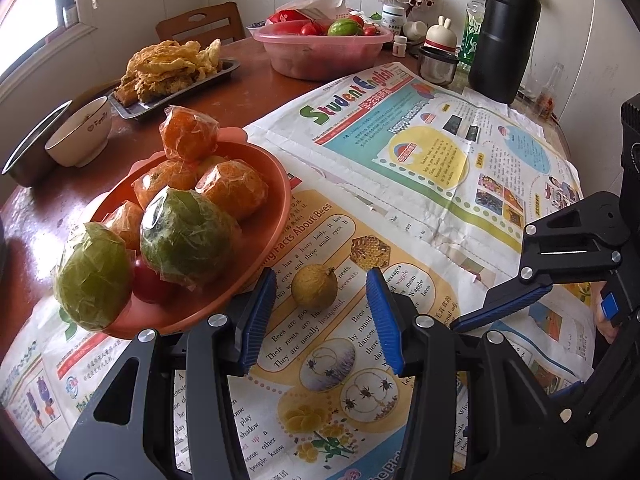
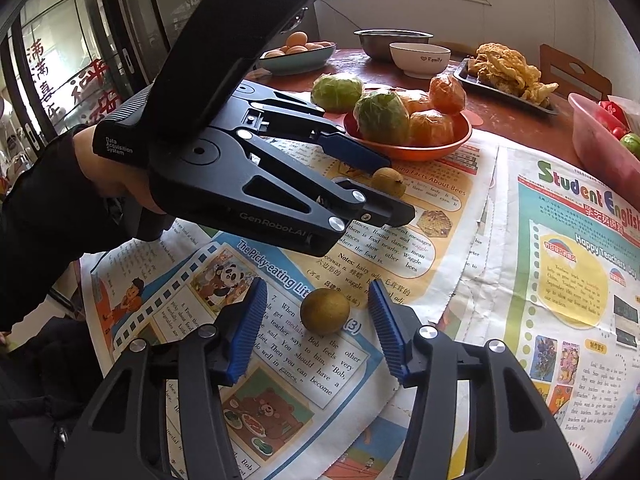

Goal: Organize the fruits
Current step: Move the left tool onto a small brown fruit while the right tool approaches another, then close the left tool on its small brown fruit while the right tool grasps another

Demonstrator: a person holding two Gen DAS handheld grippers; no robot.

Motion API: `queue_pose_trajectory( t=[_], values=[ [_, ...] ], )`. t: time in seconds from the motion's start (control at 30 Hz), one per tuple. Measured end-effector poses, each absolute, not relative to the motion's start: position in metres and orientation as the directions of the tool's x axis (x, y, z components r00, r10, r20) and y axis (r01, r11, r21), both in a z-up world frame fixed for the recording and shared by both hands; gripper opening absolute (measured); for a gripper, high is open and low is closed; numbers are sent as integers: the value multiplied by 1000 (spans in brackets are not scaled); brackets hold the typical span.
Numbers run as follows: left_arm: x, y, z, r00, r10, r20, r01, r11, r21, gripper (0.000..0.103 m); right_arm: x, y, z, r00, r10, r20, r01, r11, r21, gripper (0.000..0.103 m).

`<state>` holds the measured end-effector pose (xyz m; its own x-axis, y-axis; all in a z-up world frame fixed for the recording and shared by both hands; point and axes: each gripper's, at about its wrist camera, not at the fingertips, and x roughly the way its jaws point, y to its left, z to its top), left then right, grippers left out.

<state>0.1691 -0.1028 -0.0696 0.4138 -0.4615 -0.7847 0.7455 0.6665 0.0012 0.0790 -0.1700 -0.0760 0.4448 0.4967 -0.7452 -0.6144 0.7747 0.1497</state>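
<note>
Two small brown fruits lie on the newspapers [image 1: 400,200] covering my round wooden worktop [image 1: 256,80]: one [image 1: 315,286] between my left tongs [image 1: 320,318], one [image 2: 325,311] between my right tongs [image 2: 318,330]. Both tongs stand spread, pads clear of the fruit. Beside them, the orange plate [image 1: 276,216] holds wrapped fruit; open paper stretches right.

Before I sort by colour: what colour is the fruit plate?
Orange-red plate; clearest in the left wrist view.

Left tool [image 1: 322,312] angled down, right tool [image 2: 318,316] likewise, both agape
</note>
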Motion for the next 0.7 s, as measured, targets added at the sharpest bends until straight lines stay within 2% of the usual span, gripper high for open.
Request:
queue_pose_trajectory(
  t=[0.7],
  values=[
    [170, -105, -71, 412, -456, -789, 750, 662, 9, 31, 79, -172, -76, 453, 490, -745, -613, 778, 139, 42]
  ],
)
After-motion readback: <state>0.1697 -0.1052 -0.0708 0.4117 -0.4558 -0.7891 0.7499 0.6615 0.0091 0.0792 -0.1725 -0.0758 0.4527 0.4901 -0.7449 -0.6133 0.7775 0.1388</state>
